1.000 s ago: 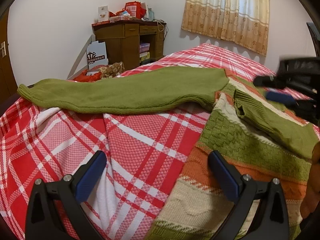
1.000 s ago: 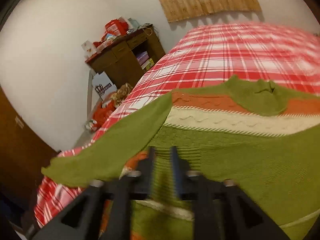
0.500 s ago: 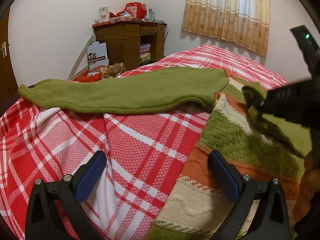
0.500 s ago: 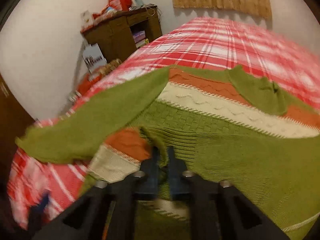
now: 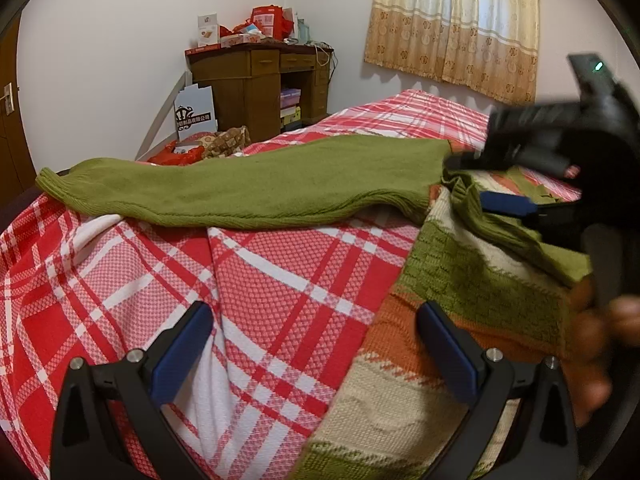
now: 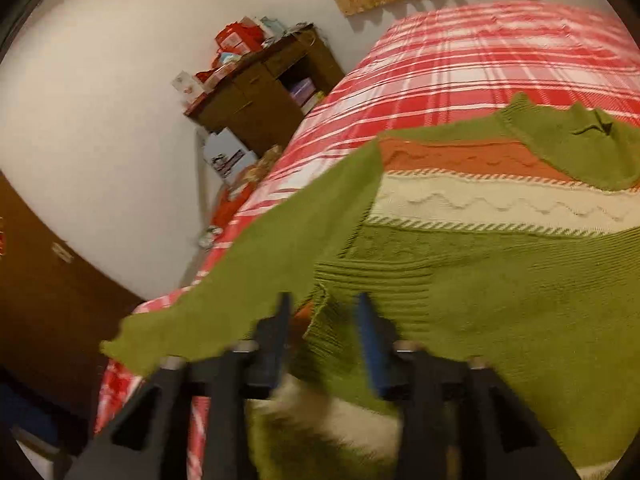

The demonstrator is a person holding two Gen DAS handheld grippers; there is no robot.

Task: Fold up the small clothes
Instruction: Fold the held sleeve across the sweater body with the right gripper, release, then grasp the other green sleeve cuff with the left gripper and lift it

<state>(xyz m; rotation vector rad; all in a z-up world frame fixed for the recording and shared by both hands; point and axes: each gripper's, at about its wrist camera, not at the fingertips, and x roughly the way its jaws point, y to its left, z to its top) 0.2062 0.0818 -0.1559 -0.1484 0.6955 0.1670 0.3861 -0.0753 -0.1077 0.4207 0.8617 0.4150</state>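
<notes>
A knitted sweater with green, orange and cream stripes (image 5: 460, 280) (image 6: 500, 208) lies on the bed. Its green left sleeve (image 5: 240, 188) (image 6: 280, 248) stretches out flat to the left. The other green sleeve (image 5: 504, 236) (image 6: 500, 304) is folded across the sweater's body. My left gripper (image 5: 316, 344) is open and empty, low over the bedspread at the sweater's left edge. My right gripper (image 6: 324, 320) (image 5: 476, 184) is part open, its jaws either side of the folded sleeve's cuff (image 6: 320, 312), which hangs loose between them.
The bed has a red and white plaid bedspread (image 5: 260, 280) (image 6: 460, 52). A brown wooden desk (image 5: 256, 88) (image 6: 260, 100) with red boxes on top stands at the far wall. Bags and a white sign lie on the floor beside it. Curtains (image 5: 452, 20) hang behind.
My right gripper carried the folded sleeve's cuff left across the sweater body, then opened its jaws from shut on the cuff. My left gripper has not moved.
</notes>
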